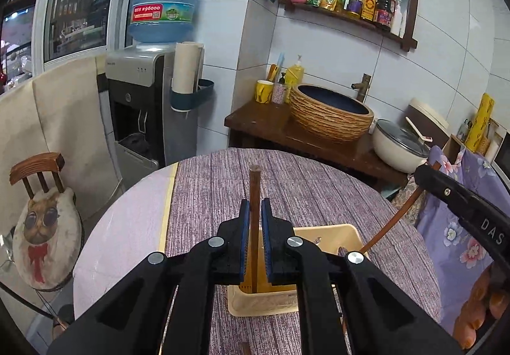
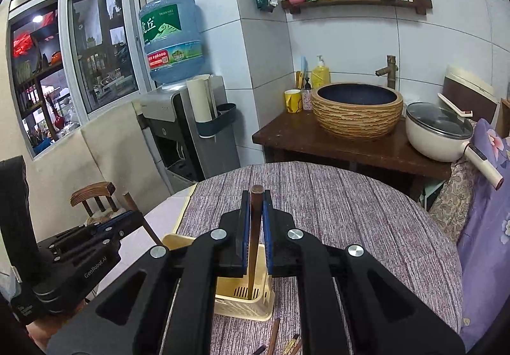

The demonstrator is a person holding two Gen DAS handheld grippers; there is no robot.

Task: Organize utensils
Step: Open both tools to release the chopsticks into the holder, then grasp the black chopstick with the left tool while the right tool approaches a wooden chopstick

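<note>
Left gripper: narrow, blue pads either side of upright brown chopstick; pad contact unclear; lower end inside beige utensil holder. Holder stands on purple-clothed counter. Right gripper: narrow around second dark chopstick, tip down in same holder. Loose chopsticks lie on counter near holder.

Desk: your cloth cover, matt, streaky purple weave.
Holder: cream plastic, smooth.
Chopstick: dark wood, matt.
Claw pads: blue, ribbed.
</note>
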